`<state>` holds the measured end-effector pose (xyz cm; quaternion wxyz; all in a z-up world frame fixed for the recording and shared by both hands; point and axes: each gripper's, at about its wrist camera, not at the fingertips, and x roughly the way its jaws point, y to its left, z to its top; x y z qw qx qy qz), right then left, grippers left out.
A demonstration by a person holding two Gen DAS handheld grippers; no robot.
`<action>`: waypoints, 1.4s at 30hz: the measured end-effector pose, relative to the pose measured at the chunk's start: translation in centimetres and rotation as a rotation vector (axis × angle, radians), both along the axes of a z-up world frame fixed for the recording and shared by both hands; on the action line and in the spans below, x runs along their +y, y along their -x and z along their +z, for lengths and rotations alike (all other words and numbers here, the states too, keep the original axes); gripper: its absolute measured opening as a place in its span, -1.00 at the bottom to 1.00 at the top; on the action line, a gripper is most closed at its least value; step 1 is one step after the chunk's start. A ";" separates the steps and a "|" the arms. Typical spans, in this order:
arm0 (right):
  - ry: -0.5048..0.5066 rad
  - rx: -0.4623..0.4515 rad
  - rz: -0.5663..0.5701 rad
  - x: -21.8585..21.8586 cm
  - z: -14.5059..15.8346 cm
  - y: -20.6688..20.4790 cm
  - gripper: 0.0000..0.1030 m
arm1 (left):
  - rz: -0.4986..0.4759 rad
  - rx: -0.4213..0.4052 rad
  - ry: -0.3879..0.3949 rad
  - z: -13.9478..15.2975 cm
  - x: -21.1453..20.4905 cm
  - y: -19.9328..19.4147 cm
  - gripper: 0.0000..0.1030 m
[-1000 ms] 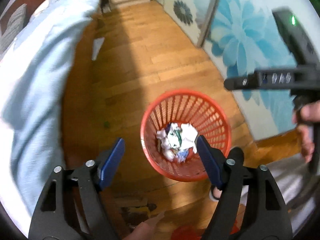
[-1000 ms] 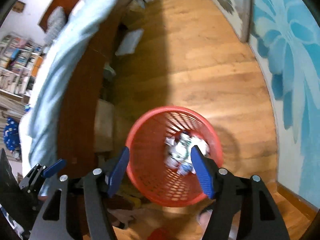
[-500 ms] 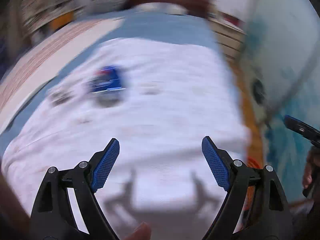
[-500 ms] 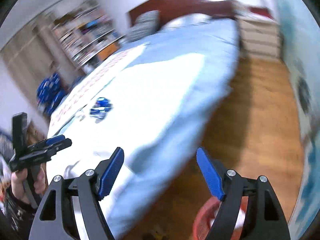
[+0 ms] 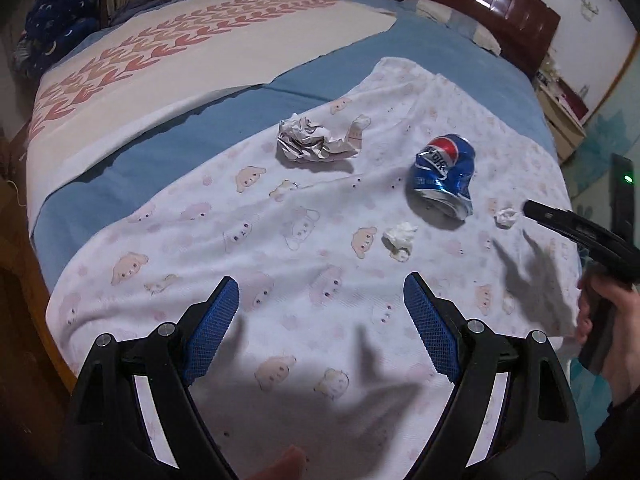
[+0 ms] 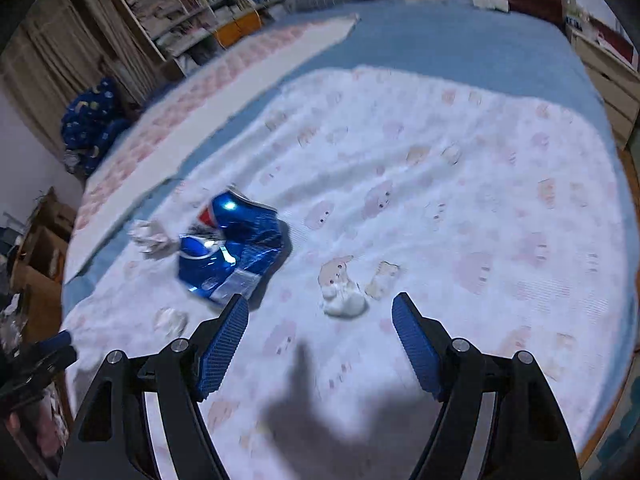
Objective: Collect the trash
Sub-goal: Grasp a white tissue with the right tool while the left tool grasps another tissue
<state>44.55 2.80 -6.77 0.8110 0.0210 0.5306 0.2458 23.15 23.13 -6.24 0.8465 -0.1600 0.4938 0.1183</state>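
1. Left wrist view: the left tongs (image 5: 320,320) stood spread wide over the white cartoon-print blanket (image 5: 280,248) on the bed (image 5: 208,128), nothing between the blue pads; the jaws had just been opening.
2. A crushed blue Pepsi can (image 5: 444,174) lay on the blanket ahead and right of the left tongs, well apart from them.
3. A crumpled printed paper ball (image 5: 310,142) lay left of the can, further up the blanket.
4. A small white tissue wad (image 5: 399,239) lay below the can, nearest the left tongs' right pad but not touching it. A second, smaller paper scrap (image 5: 506,217) sat just beside the tip of the right tool at the frame's right edge.
5. A hand (image 5: 612,332) gripped that right tool's handle.
6. Right wrist view (some blur): the right tongs (image 6: 320,332) were likewise spread and empty, jaws having just been opening.
7. Here the can (image 6: 232,248) sat just above the left pad; whether they touched could not be told. A white wad (image 6: 344,300) lay on the blanket ahead of the gap between the pads, clear of both.
8. A bookshelf (image 6: 188,4) stood beyond the bed.
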 end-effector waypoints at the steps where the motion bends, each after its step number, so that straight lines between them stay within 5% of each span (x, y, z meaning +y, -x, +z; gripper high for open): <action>1: 0.032 0.009 -0.002 0.8 -1.0 -0.4 0.43 | -0.011 0.002 0.000 -0.2 0.0 -0.4 0.63; 3: 0.060 0.042 0.000 1.7 -2.8 -0.8 0.15 | -0.034 0.012 -0.012 -0.4 -0.1 -0.9 0.63; 6: 0.089 0.066 0.025 2.5 -4.2 -0.7 -0.60 | -0.060 0.032 -0.021 -1.4 -0.5 -1.7 0.63; 12: 0.046 0.051 0.043 1.3 -3.7 -0.1 -0.62 | -0.003 0.062 0.074 -2.3 1.6 -2.1 0.63; 22: -0.083 -0.012 0.060 -4.3 2.2 4.3 -0.62 | 0.056 -0.013 0.108 -1.9 3.9 -2.7 0.65; 33: -0.182 0.020 0.098 -9.8 3.4 12.3 -0.62 | -0.061 0.085 -0.069 -6.6 -4.5 -8.9 0.65; 35: -0.182 0.036 0.085 -11.4 3.1 13.3 -0.62 | -0.072 0.118 -0.099 -7.3 -5.3 -9.7 0.51; 36: -0.177 0.038 0.079 -12.1 3.1 13.8 -0.62 | -0.083 0.128 -0.110 -7.6 -5.7 -9.9 0.19; 38: -0.158 0.041 0.056 -13.9 3.0 14.6 -0.62 | -0.110 0.125 -0.154 -7.5 -6.6 -9.9 -0.04; 39: -0.145 0.032 0.048 -14.5 3.1 14.9 -0.62 | -0.125 0.120 -0.146 -7.3 -6.9 -9.8 -0.38; 42: -0.138 0.018 0.051 -15.9 3.4 16.0 -0.62 | -0.163 0.116 -0.160 -6.9 -7.7 -9.7 -0.57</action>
